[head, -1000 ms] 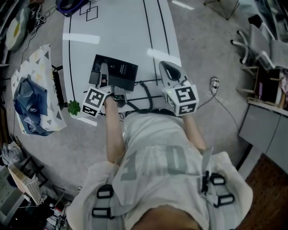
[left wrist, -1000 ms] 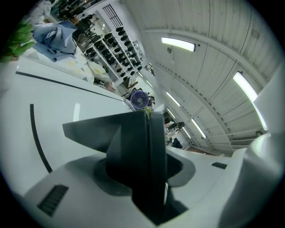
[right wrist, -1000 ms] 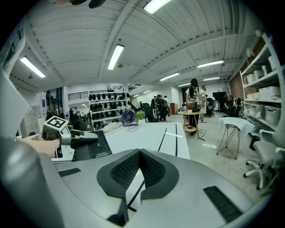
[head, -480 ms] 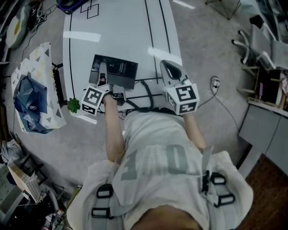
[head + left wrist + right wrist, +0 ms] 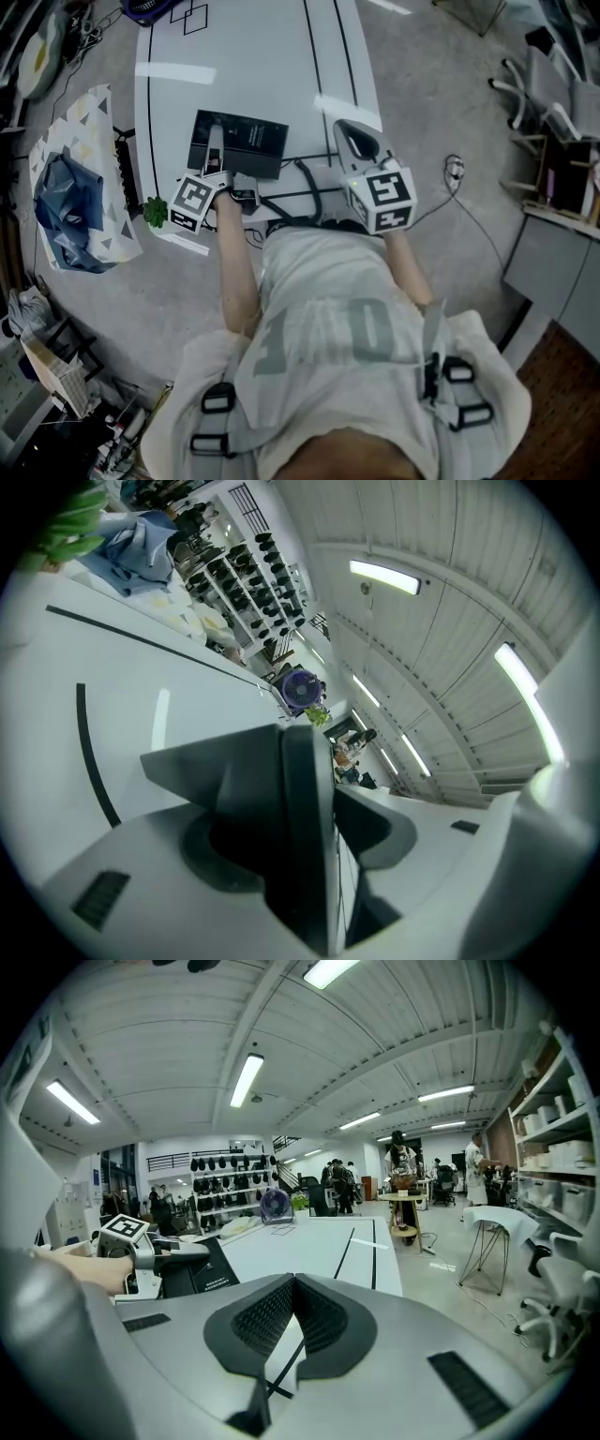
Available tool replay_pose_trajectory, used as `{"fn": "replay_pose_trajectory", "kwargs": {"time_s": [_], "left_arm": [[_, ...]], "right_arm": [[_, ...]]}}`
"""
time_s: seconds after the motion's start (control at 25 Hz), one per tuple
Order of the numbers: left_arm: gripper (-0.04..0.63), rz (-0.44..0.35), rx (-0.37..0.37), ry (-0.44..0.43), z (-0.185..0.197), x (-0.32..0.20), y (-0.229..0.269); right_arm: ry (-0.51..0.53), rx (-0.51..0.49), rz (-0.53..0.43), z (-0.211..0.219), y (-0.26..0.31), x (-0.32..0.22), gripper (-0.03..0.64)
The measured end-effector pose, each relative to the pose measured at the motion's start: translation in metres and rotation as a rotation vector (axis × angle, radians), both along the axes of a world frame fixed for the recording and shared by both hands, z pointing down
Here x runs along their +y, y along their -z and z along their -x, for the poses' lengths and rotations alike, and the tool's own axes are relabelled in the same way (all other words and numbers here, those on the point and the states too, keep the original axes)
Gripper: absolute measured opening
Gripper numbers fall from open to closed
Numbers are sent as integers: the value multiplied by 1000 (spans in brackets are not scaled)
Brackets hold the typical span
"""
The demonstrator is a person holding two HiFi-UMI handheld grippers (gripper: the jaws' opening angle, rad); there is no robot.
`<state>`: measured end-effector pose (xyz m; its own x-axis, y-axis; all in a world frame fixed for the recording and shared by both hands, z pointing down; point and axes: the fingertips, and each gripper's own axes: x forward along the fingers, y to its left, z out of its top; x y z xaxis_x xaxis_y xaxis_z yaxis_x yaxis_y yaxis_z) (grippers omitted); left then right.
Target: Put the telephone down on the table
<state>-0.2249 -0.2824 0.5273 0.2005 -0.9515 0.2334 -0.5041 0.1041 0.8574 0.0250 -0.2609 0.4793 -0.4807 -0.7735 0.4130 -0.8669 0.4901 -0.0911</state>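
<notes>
The telephone (image 5: 242,141) is a flat black slab with small white print, lying on the white table (image 5: 253,66) near its front left. My left gripper (image 5: 217,155) reaches over the slab's left part, rolled on its side. In the left gripper view the slab (image 5: 302,855) shows edge-on between the jaws. They are opening, and a thin light gap shows beside the right pad (image 5: 375,827). My right gripper (image 5: 354,142) hovers over the table's front right with its pads together and nothing held. It shows shut (image 5: 291,1283) in its own view.
Black cables (image 5: 305,192) loop over the table's front edge between the two grippers. A small green plant (image 5: 154,214) sits at the front left corner. A patterned bag (image 5: 75,178) lies on the floor at left, and chairs (image 5: 553,84) stand at right.
Both grippers and the black slab stay nearly where they were. Only the head view has shifted a little.
</notes>
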Motion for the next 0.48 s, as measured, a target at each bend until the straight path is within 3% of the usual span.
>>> {"fn": "replay_pose_trajectory", "kwargs": {"time_s": [0.48], "left_arm": [[252,55,-36,50,4,14,-6]], "right_arm": [[-9,-6,-30,-13,10,8,8]]}}
